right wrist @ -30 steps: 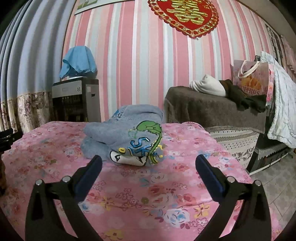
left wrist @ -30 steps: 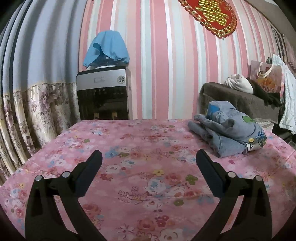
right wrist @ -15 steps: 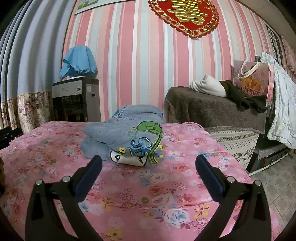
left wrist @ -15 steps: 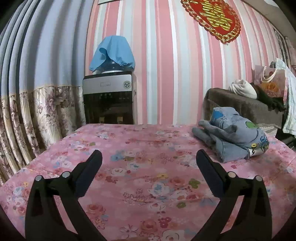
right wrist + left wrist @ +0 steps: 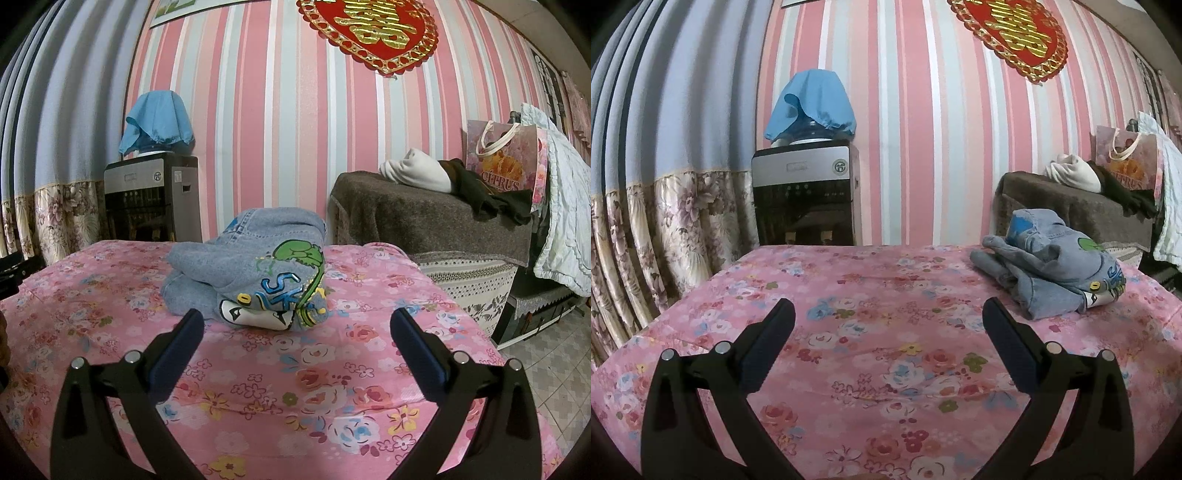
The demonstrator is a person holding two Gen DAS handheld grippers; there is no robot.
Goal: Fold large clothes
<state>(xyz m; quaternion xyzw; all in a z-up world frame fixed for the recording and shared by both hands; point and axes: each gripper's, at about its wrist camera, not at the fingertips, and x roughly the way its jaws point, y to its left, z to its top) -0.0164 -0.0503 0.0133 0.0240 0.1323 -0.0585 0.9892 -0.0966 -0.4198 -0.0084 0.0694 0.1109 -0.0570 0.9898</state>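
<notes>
Nearest the cameras, the left gripper (image 5: 888,314) and right gripper (image 5: 297,314) both hover over the floral pink cover (image 5: 871,354), jaws spread wide, nothing between them. Further out, one grey-blue garment (image 5: 251,277) with a green-and-blue print sits bundled on the cover, roughly ahead of the right gripper and far off to the right of the left one; neither touches it. It looks already folded into a lumpy stack, not flat. Risk: pinching only the top layer would probably peel the bundle open, and a tug could drag the loose cover with it. Behind: one water dispenser (image 5: 805,195) with a blue cloth (image 5: 812,103) over the bottle, one brown-draped bench (image 5: 424,218) carrying one white bundle (image 5: 417,171), dark clothes, one gift bag (image 5: 506,162). Count: two grippers, one garment to fold.
</notes>
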